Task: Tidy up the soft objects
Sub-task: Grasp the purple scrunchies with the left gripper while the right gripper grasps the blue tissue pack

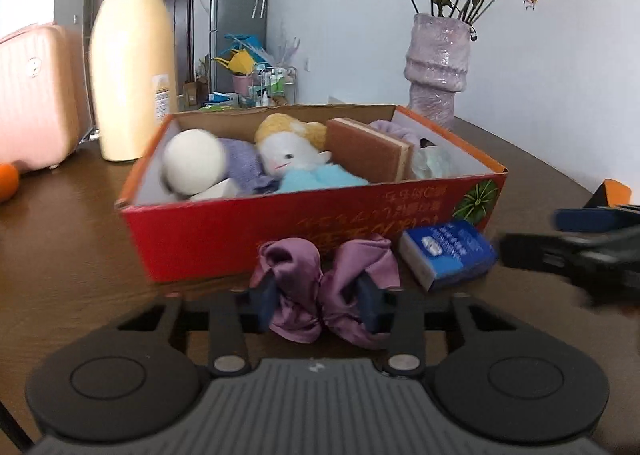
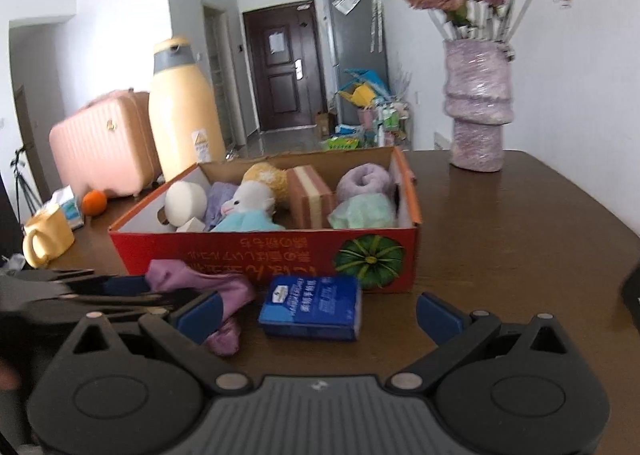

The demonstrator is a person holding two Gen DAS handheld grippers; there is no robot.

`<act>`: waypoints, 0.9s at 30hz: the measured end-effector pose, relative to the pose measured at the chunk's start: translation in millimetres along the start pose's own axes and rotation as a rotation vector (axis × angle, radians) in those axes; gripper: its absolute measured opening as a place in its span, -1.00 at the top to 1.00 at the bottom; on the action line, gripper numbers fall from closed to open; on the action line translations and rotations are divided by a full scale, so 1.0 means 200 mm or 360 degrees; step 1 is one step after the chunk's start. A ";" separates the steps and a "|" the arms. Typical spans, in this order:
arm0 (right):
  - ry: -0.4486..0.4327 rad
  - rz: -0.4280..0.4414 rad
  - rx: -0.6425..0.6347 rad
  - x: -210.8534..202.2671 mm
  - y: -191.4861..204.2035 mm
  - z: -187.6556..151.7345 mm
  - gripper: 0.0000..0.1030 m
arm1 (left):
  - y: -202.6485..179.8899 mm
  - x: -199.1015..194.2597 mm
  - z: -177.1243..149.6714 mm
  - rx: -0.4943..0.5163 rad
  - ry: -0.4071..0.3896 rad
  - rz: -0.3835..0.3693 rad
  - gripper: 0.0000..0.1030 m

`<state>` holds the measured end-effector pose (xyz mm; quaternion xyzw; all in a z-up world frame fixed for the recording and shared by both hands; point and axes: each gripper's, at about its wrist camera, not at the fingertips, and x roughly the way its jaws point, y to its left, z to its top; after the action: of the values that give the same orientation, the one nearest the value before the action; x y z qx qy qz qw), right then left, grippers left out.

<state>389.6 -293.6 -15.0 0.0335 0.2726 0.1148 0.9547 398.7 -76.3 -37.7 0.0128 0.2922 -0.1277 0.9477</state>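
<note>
A red cardboard box (image 1: 224, 233) stands on the brown table and holds a white ball (image 1: 194, 165), a plush doll (image 1: 292, 157), a brown sponge (image 1: 366, 151) and other soft things. My left gripper (image 1: 320, 295) is shut on a purple satin scrunchie (image 1: 324, 287) just in front of the box. A blue tissue pack (image 1: 446, 253) lies right of it. In the right wrist view my right gripper (image 2: 318, 315) is open, its fingers either side of the tissue pack (image 2: 312, 307). The scrunchie (image 2: 208, 287) and the box (image 2: 280, 255) show there too.
A tall yellow bottle (image 1: 132, 59), a pink suitcase (image 1: 36, 95) and an orange (image 1: 8, 181) stand at the left. A purple vase (image 1: 436, 67) of dried roses stands behind the box. A yellow mug (image 2: 46, 239) is at far left.
</note>
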 end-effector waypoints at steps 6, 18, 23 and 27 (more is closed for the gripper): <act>0.0163 -0.0060 -0.0167 0.31 0.12 0.03 -0.86 | 0.13 -0.21 -0.06 -0.0116 -0.0063 0.0040 0.71; 0.0187 -0.0092 -0.0083 0.27 0.10 -0.06 -0.43 | 0.15 -0.42 -0.14 -0.0184 -0.0117 0.0022 0.77; 0.0108 -0.0057 -0.0100 -0.01 0.13 -0.12 -0.43 | 0.09 -0.58 -0.14 -0.0161 -0.0192 -0.0020 0.78; 0.0009 -0.0004 -0.0120 -0.28 0.16 -0.16 -0.43 | 0.02 -0.72 -0.14 -0.0134 -0.0272 -0.0055 0.78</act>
<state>319.9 -275.5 -8.7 -0.0032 0.2707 0.1241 0.9546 270.1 -35.3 17.9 -0.0430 0.2157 -0.1325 0.9665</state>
